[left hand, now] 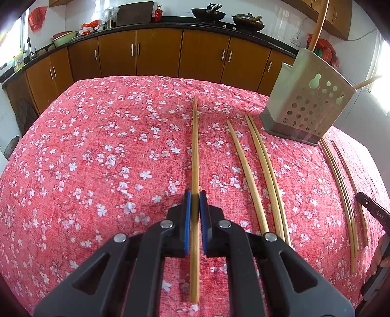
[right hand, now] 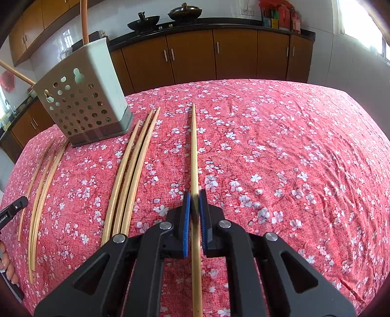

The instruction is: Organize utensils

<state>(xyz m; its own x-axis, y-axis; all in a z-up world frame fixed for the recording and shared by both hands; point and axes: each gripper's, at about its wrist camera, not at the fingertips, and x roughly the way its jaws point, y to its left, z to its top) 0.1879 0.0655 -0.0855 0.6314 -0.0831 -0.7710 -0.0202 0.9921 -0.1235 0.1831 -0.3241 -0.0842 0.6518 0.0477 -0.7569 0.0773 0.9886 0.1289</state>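
Your left gripper (left hand: 195, 195) has its blue pads nearly closed around 1 chopstick (left hand: 194, 151), which runs straight ahead between the fingers and lies along the red flowered tablecloth (left hand: 97, 146). Your right gripper (right hand: 194, 195) is pinched the same way on another chopstick (right hand: 193, 146), also lying lengthwise on the cloth.

Between the 2 grippers stands the perforated grey utensil holder (left hand: 309, 107), upright near the far edge of the table, with wooden handles (left hand: 319, 22) sticking out of its top. In the left view, 3 loose chopsticks (left hand: 263, 165) lie side by side just right of the gripped one, and 3 more (left hand: 341, 180) lie beyond the holder, near the table's right edge.
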